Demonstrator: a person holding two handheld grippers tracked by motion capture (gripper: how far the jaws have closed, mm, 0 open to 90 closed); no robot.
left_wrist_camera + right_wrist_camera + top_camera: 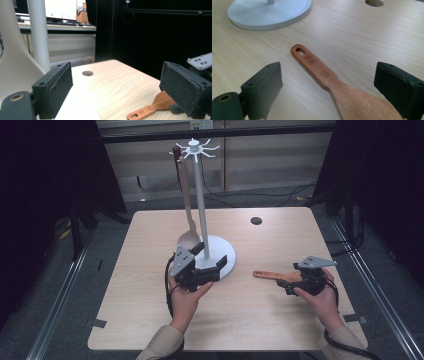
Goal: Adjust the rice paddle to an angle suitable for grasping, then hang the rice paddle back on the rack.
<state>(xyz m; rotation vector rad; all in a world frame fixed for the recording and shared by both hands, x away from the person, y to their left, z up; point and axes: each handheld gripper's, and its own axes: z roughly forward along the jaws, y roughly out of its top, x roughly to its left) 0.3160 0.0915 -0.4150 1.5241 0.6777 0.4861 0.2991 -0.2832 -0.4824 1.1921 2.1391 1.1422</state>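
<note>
Straddling the wooden spatula (329, 80) wide open and empty, the right gripper (329, 92) risked skidding it across the tabletop (240, 315), while the left gripper (212, 267), equally open, could topple the utensil stand (200, 195).

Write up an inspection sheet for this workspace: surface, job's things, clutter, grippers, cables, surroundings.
Surface: light wooden table with a round hole near the far edge.
Job's things: white hanging stand on a round base; pale spoon hanging from it; wooden spatula lying flat on the table.
Clutter: nothing seen.
Grippers: left gripper open at the stand's base; right gripper open, jaws either side of the spatula.
Cables: black cable trailing from the right gripper; more on the floor beyond.
Surroundings: dark curtains at both sides.
</note>
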